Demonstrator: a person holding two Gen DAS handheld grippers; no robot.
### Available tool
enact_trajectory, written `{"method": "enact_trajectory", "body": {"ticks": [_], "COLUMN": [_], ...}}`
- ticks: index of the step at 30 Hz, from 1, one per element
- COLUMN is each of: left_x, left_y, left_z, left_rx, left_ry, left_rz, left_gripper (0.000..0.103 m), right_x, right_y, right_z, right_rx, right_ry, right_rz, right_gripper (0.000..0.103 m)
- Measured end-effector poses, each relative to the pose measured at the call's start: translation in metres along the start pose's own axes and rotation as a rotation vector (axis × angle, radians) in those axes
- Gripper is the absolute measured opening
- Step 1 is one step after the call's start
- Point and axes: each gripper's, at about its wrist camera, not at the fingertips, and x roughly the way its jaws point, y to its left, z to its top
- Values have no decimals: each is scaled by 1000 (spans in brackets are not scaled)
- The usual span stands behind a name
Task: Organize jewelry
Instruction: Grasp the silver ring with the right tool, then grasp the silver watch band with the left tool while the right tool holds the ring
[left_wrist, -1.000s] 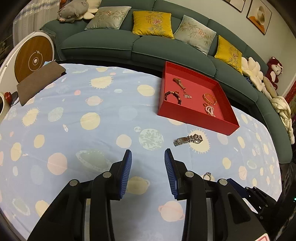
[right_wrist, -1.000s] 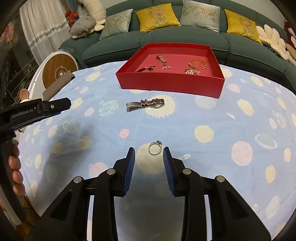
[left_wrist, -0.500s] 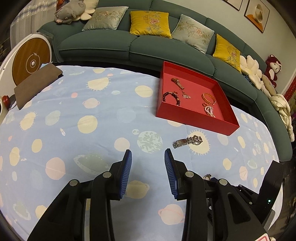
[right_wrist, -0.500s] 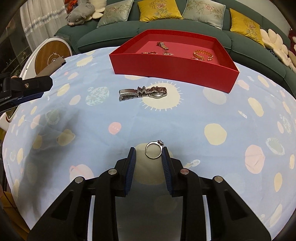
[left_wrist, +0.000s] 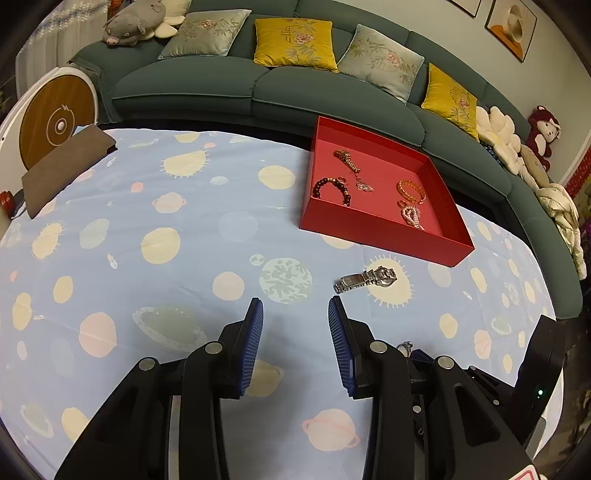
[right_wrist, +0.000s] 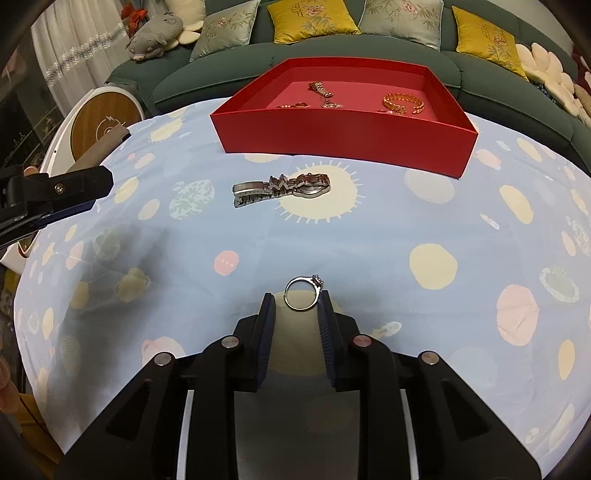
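Observation:
A silver ring (right_wrist: 303, 292) with a small stone lies on the patterned tablecloth, right between the tips of my right gripper (right_wrist: 296, 314), whose jaws are open and narrowed around it without clearly gripping. The ring also shows in the left wrist view (left_wrist: 404, 347), beside the right gripper's body. A silver watch (right_wrist: 280, 186) (left_wrist: 365, 278) lies flat in front of the red tray (right_wrist: 343, 129) (left_wrist: 376, 232), which holds several bracelets and chains. My left gripper (left_wrist: 295, 325) is open and empty above the cloth, left of the watch.
A green sofa (left_wrist: 258, 85) with cushions curves behind the table. A brown pad (left_wrist: 62, 170) lies at the table's far left edge beside a round wooden-faced device (left_wrist: 55, 125). My left gripper's finger (right_wrist: 55, 192) shows at the left in the right wrist view.
My right gripper has moved forward and down to the ring, and its jaws have narrowed around it. My left gripper has drifted slightly and stays open.

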Motion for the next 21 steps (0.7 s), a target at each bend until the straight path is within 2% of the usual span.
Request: {"method": "enact_trajectory", "body": {"ticks": [7,9,16,18,21], "left_x": [3,5,24,35,55], "left_y": [-5,-5,-14,-22,-37], "left_z": [-1,0,5,6,7], "left_rx": [1,1,15,37,102], "left_ry": [6,9,43,63,71], "left_rz": [-7,-9,-34,-60,-53], "left_gripper": [35,35,35,35,35], "right_x": [5,5,-8,-17,-26], "right_y": [6,7,-1,-4,-11], "right_z": [4,4,9,13,17], "right_rx": [-20,-32,2,11,29], "right_ry": [-23,-26,-44,-59,-73], "right_rz": [-33,-48,-28,-21,-12], "right_gripper": [23,20,19,19,19]}}
